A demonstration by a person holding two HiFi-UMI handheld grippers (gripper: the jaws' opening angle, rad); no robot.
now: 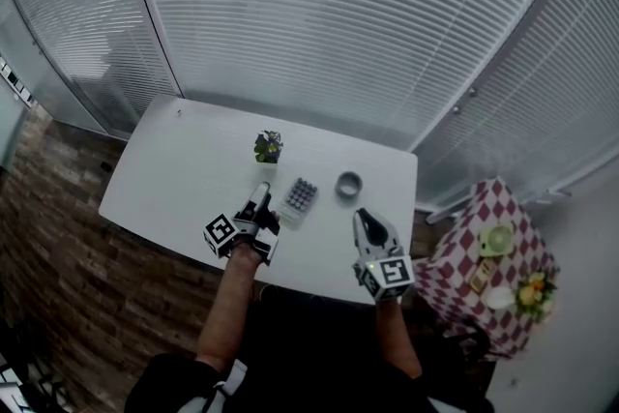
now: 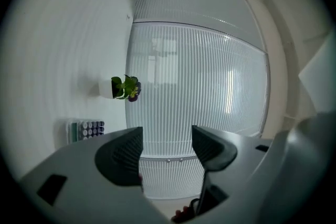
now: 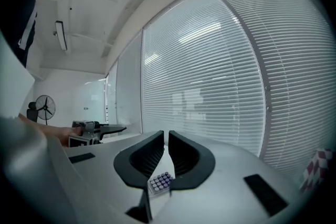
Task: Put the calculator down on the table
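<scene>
The calculator (image 1: 300,196) lies flat on the table (image 1: 174,179), below the plant (image 1: 268,147) and just beside the left gripper (image 1: 259,198), whose 2 jaws stand wide apart and empty. The right gripper (image 1: 362,216) has its jaws almost together, holding nothing.

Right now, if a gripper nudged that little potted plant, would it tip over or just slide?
The potted plant would probably tip if pushed high: its foliage sits above a small pot. Pushed low, it likely slides on the smooth white table. Being so small, it looks light.
</scene>
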